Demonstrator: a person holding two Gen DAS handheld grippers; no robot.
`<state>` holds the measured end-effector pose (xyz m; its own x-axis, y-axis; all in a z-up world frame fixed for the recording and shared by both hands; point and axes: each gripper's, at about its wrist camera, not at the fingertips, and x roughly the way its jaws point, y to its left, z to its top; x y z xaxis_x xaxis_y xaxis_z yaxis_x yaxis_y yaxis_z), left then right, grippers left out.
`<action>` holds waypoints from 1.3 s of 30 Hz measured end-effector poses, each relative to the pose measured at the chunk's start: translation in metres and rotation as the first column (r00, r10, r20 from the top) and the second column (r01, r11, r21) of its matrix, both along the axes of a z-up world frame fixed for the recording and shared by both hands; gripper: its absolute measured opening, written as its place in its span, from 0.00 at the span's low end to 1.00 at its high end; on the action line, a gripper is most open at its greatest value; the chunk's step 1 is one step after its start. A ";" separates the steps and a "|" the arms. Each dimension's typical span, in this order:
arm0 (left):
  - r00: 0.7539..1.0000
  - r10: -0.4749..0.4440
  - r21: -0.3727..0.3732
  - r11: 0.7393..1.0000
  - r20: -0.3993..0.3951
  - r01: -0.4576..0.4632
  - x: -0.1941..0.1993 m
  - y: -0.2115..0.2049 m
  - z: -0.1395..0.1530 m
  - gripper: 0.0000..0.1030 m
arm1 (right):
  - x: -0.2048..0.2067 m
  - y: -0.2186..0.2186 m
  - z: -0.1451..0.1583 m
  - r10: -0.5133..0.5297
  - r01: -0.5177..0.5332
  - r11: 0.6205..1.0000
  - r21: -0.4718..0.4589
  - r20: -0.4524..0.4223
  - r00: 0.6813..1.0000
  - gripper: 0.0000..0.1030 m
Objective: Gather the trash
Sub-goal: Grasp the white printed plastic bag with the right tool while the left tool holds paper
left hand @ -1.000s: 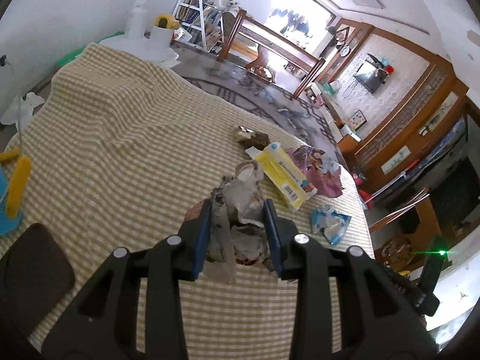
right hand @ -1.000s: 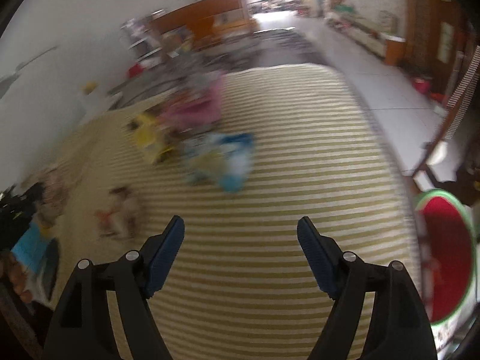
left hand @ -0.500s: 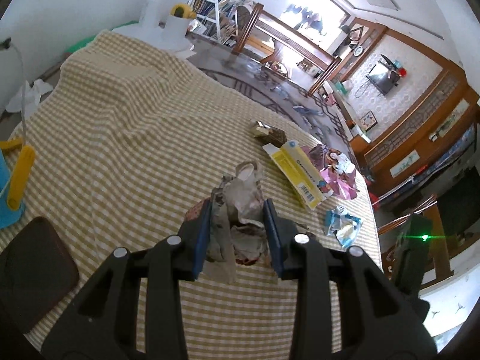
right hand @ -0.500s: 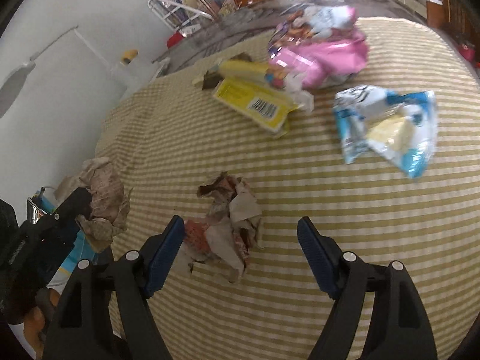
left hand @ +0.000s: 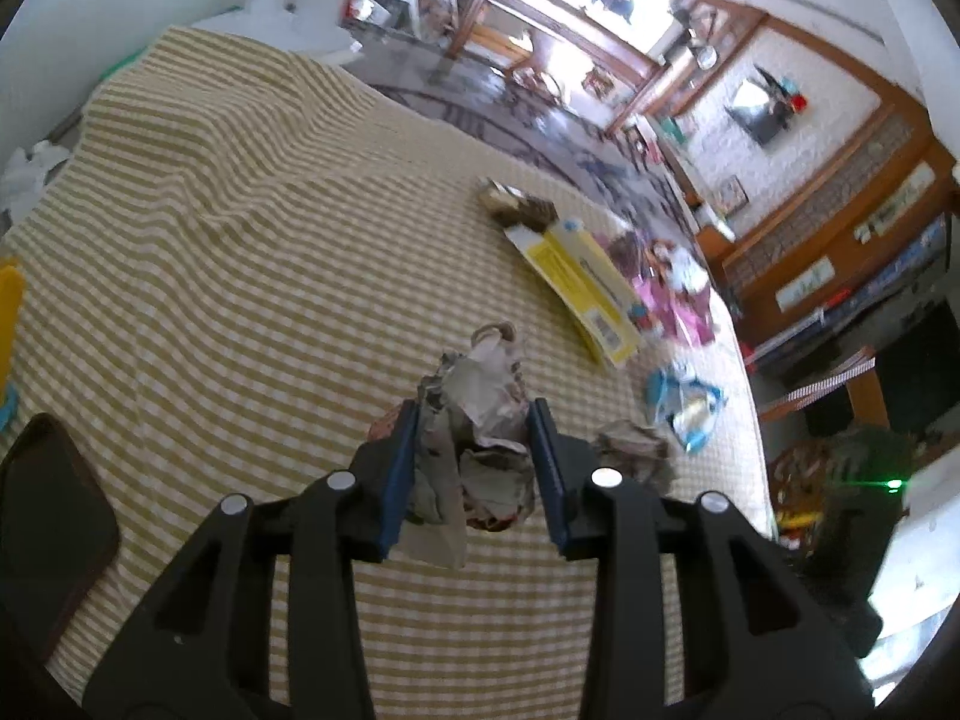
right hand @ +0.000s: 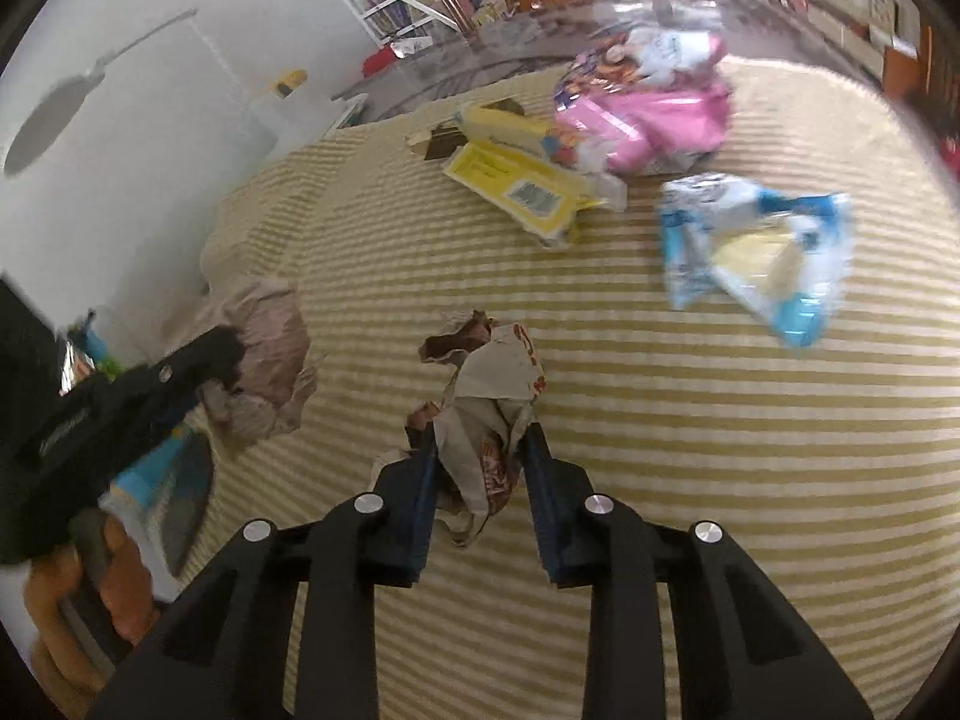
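Observation:
Several pieces of trash lie on a yellow-checked tablecloth (left hand: pixel 240 240). My left gripper (left hand: pixel 474 420) has a grey crumpled paper wad (left hand: pixel 480 372) between its pads; its jaws are opening a little, and the pads still touch the wad. In the right wrist view that left gripper (right hand: pixel 198 372) and its wad (right hand: pixel 270 330) show at the left. My right gripper (right hand: pixel 480 438) is closing on a second crumpled paper wad (right hand: pixel 492 372) with red print, pads pressing its sides. Beyond lie a yellow carton (right hand: pixel 516 186), a pink wrapper (right hand: pixel 648 120) and a blue-white wrapper (right hand: pixel 756 252).
A small brown wrapper (left hand: pixel 516 207) lies behind the yellow carton (left hand: pixel 576 282). A dark rounded object (left hand: pixel 48 528) sits at the near left table edge. A hand (right hand: pixel 78 600) holds the left gripper. The table drops off at the right toward wooden furniture (left hand: pixel 840 252).
My right gripper moved in over the red-printed paper wad and its wide jaws closed onto it. The left gripper sank slightly, still with its grey wad between the pads.

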<state>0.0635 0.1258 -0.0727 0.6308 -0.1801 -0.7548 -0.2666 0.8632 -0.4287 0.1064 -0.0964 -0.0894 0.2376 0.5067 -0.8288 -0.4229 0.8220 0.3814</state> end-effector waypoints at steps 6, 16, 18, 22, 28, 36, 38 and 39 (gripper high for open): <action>0.996 -0.057 0.017 0.998 -0.067 0.058 0.008 -0.018 -0.014 0.41 | -0.006 -0.025 -0.006 -0.015 0.014 0.999 -0.042 -0.014 1.000 0.28; 0.991 -0.057 0.029 0.998 -0.122 0.061 0.009 -0.022 -0.025 0.62 | -0.005 -0.022 -0.007 -0.046 0.046 0.999 -0.004 -0.002 0.999 0.59; 0.990 -0.068 0.030 0.997 -0.126 0.073 0.010 -0.025 -0.025 0.64 | -0.001 -0.022 -0.008 -0.062 0.062 0.998 0.005 -0.007 0.998 0.67; 0.985 -0.095 0.039 0.994 -0.145 0.102 0.012 -0.031 -0.028 0.66 | 0.002 -0.020 -0.014 -0.052 0.051 0.999 -0.010 -0.021 0.998 0.67; 0.982 -0.113 0.056 0.991 -0.149 0.123 0.013 -0.037 -0.029 0.57 | -0.002 -0.017 -0.020 -0.021 0.022 1.000 0.019 -0.034 0.999 0.34; 0.987 -0.126 0.070 0.989 -0.099 0.133 0.010 -0.040 -0.020 0.35 | -0.003 -0.054 0.032 -0.092 0.084 0.992 0.092 0.087 0.992 0.32; 0.989 -0.134 0.078 0.987 -0.069 0.139 0.009 -0.043 -0.015 0.34 | -0.005 -0.065 0.045 -0.104 0.092 0.991 0.094 0.124 0.987 0.32; 0.989 -0.136 0.097 0.985 -0.057 0.141 0.009 -0.045 -0.012 0.34 | -0.008 -0.073 0.053 -0.109 0.097 0.992 0.083 0.154 0.982 0.32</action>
